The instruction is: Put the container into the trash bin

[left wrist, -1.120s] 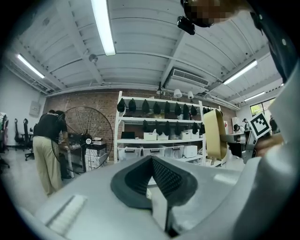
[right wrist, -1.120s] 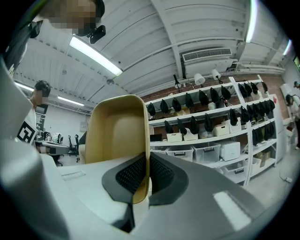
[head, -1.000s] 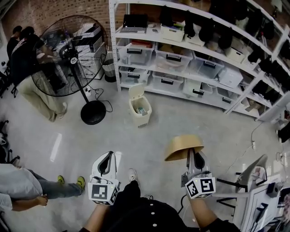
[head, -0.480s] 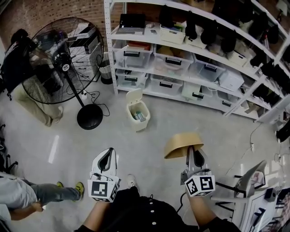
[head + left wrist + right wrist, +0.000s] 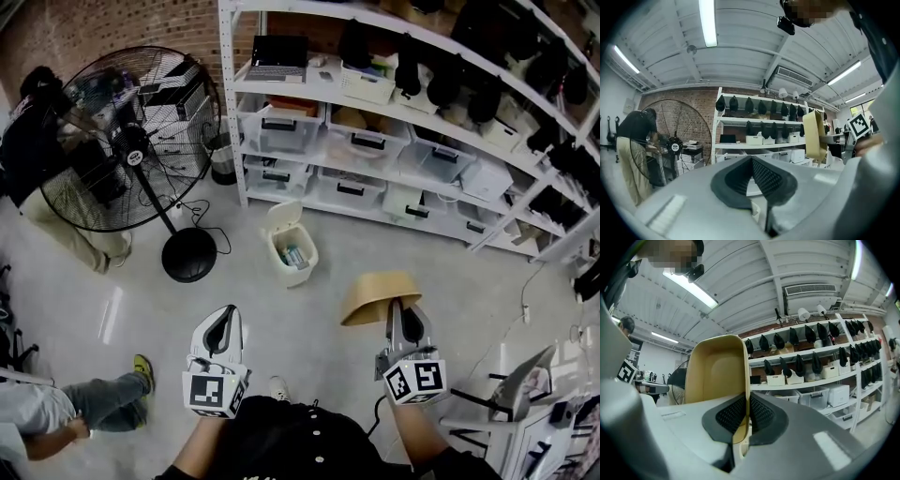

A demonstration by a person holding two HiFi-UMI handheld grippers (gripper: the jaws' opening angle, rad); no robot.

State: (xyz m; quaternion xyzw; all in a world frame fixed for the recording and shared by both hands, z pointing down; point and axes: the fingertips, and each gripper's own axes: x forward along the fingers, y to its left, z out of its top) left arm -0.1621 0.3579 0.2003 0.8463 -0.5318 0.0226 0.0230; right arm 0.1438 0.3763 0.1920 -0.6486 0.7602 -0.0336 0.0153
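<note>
My right gripper point(image 5: 397, 309) is shut on the rim of a tan, shallow container point(image 5: 377, 295), which it holds up at chest height; the right gripper view shows that container point(image 5: 717, 376) upright with its hollow side facing left, its edge pinched between the pads. The cream trash bin point(image 5: 292, 246) stands on the floor ahead and to the left, lid flipped up, with some rubbish inside. My left gripper point(image 5: 225, 326) is shut and holds nothing. From the left gripper view the container point(image 5: 813, 135) appears at the right.
A long white shelving unit point(image 5: 394, 141) with plastic crates runs behind the bin. A large black pedestal fan point(image 5: 141, 141) stands left of the bin, with a person point(image 5: 37, 159) behind it. Another person's legs point(image 5: 84, 403) lie at lower left. A grey stand point(image 5: 520, 384) is at right.
The view has shifted slightly; the bin now sits a little nearer and to the right. The seated person's legs at left have drawn back. Both grippers keep their pose.
</note>
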